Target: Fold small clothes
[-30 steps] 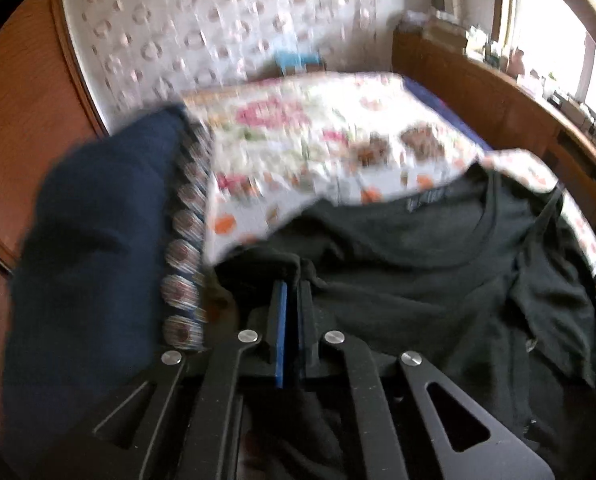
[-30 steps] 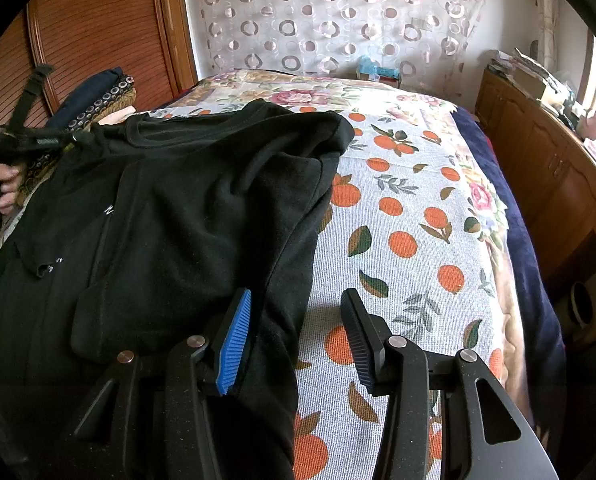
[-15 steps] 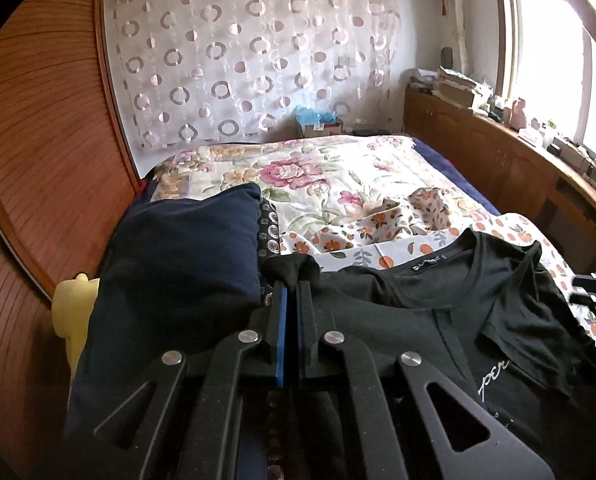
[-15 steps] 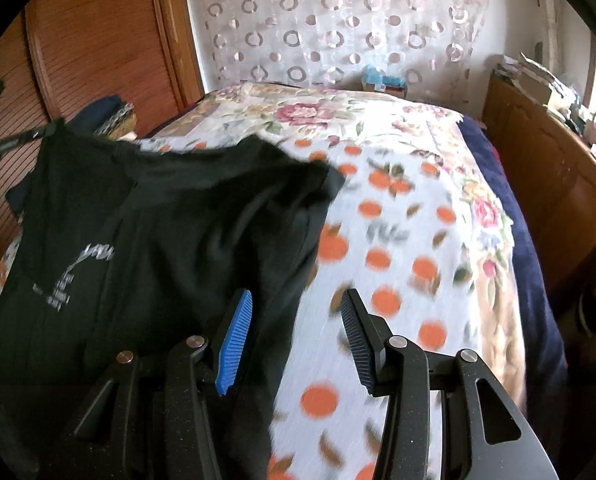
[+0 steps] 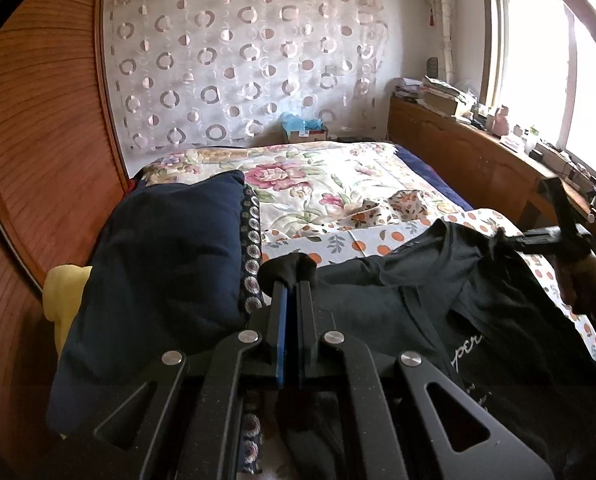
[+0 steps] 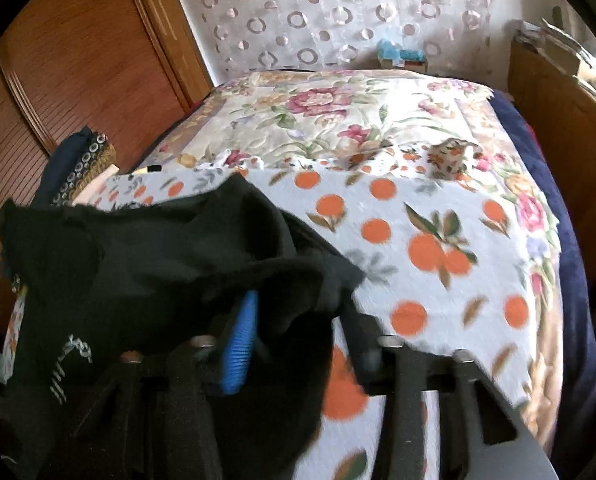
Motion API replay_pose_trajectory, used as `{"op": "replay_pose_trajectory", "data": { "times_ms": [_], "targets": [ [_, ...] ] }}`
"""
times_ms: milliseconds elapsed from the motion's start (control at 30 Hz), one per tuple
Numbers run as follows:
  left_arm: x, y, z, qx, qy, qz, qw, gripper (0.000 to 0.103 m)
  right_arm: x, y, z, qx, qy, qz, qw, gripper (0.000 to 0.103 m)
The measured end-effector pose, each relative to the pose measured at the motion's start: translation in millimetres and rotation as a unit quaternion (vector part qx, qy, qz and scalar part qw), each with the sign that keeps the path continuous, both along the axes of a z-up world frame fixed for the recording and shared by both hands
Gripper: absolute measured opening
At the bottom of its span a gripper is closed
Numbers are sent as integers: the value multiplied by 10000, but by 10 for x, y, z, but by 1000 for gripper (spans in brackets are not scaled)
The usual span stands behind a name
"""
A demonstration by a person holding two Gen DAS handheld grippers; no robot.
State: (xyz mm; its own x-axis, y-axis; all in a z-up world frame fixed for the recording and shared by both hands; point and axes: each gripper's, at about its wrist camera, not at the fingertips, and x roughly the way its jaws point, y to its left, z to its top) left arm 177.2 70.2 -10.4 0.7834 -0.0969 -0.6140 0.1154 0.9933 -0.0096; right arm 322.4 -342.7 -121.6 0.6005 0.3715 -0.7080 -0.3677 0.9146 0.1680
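A black T-shirt [image 5: 450,304] with white lettering hangs over the bed, held up by one shoulder. My left gripper [image 5: 292,280] is shut on that shoulder's cloth, which bunches over the fingertips. In the right wrist view the shirt [image 6: 138,264] drapes over my right gripper [image 6: 298,312]. Its blue pad [image 6: 242,340] and dark finger stand apart with the shirt's other shoulder between them. The right gripper also shows in the left wrist view [image 5: 554,236], at the shirt's far shoulder.
The bed carries an orange-print sheet [image 6: 438,248] and a floral quilt [image 5: 338,176]. A navy pillow [image 5: 166,264] lies at the left by the wooden wardrobe [image 5: 38,120]. A wooden ledge [image 5: 478,152] with clutter runs under the window at the right.
My left gripper has lifted the shirt's shoulder off the bed. My right gripper has moved in at the other shoulder, so the cloth now lies between its fingers.
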Motion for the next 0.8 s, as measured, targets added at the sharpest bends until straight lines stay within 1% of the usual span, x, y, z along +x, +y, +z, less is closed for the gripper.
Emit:
{"op": "replay_pose_trajectory", "data": {
  "times_ms": [33, 167, 300, 367, 467, 600, 700, 800],
  "targets": [
    [-25, -7, 1, -9, -4, -7, 10000, 5, 32, 35, 18, -21, -37, 37, 10000, 11],
    [-135, -24, 75, -90, -116, -45, 9999, 5, -6, 45, 109, -48, -328, 50, 9994, 8],
    [-308, -65, 190, -151, -304, -146, 9993, 5, -307, 42, 193, -53, -713, 85, 9974, 7],
    [-433, -89, 247, -193, -390, -201, 9989, 4, -486, 6, 262, 35, -936, 123, 9955, 7],
    [-613, -89, 309, -237, -497, -268, 9981, 4, -855, -110, 386, 189, -1285, 143, 9914, 7],
    [-955, -56, 362, -280, -641, -288, 9971, 4, -1411, -336, 440, 308, -1631, 143, 9860, 7],
    [-1232, -19, 348, -316, -706, -268, 9966, 4, -1845, -516, 379, 325, -1781, 138, 9834, 6],
    [-1509, 30, 312, -382, -734, -227, 9963, 4, -2277, -715, 261, 306, -1821, 59, 9828, 6]
  ]
}}
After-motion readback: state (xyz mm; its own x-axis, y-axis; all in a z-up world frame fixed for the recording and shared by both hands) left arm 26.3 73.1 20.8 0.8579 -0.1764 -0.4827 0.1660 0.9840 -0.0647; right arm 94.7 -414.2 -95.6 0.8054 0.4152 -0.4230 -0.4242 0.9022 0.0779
